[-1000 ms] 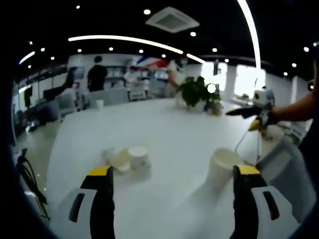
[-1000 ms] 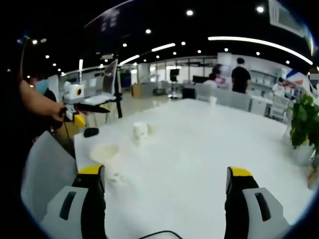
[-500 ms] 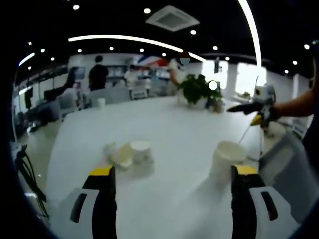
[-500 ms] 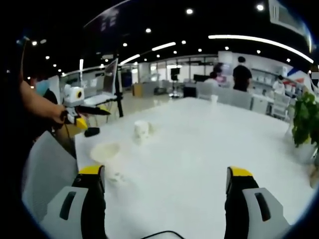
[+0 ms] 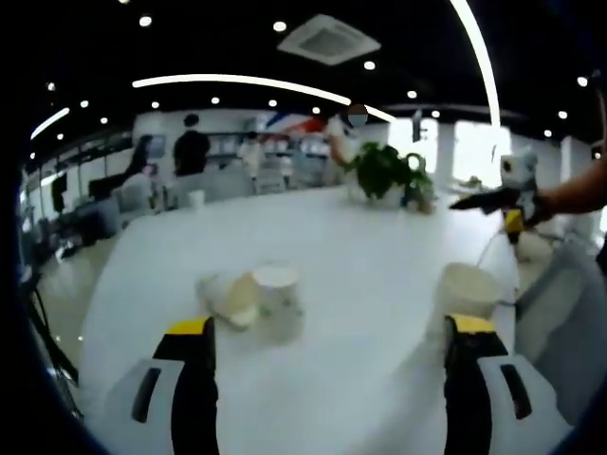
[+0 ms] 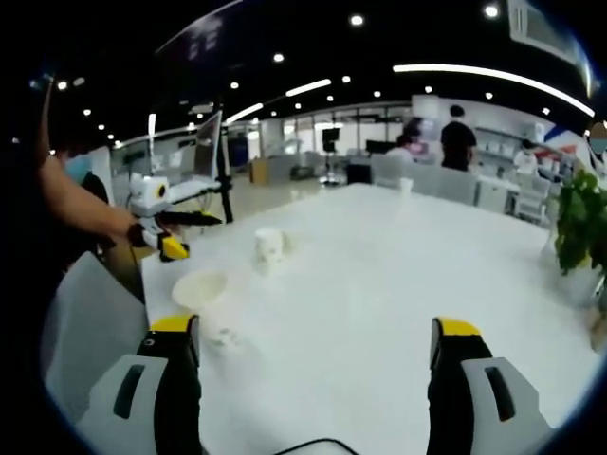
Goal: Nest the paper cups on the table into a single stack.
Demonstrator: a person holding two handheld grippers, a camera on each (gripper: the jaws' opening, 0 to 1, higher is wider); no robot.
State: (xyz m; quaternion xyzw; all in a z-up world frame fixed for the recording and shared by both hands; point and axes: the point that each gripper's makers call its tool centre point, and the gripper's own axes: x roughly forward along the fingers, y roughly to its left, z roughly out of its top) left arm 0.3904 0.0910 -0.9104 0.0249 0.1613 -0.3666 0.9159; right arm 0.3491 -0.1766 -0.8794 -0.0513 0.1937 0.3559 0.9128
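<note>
Paper cups sit on the white counter (image 5: 360,246). In the left gripper view an upright cup (image 5: 276,292) stands mid-counter, touching a tipped cup (image 5: 230,299) that lies on its side with its mouth toward the camera. A third cup (image 5: 467,289) stands upright near the counter's right edge, just above the right jaw tip of the left gripper (image 5: 327,332).

Against the frame half a second back, the left gripper view has shifted: the cup pair sits a bit lower and nearer centre, and the third cup is further right. That is camera motion; the cups keep the same layout. In the right gripper view the other gripper (image 6: 175,237) now sits lower and closer to the counter's near-left corner than before.

Left gripper: jaws wide apart, holding nothing, touching nothing, both tips over bare counter. Right gripper (image 6: 318,332): jaws also spread wide, nothing between them. Both have black jaws with yellow tips on white bodies.

In the right gripper view a cup (image 6: 269,250) stands by the counter's left edge, and a wide open-mouthed cup (image 6: 200,289) sits nearer the near-left corner; a small pale shape by the left jaw tip is too blurred to name. The cups are plain white paper, tapered and round-rimmed. The counter top is smooth, glossy white.

A leafy potted plant (image 5: 382,173) stands at the far edge of the counter. People (image 5: 193,150) stand in the office beyond.
</note>
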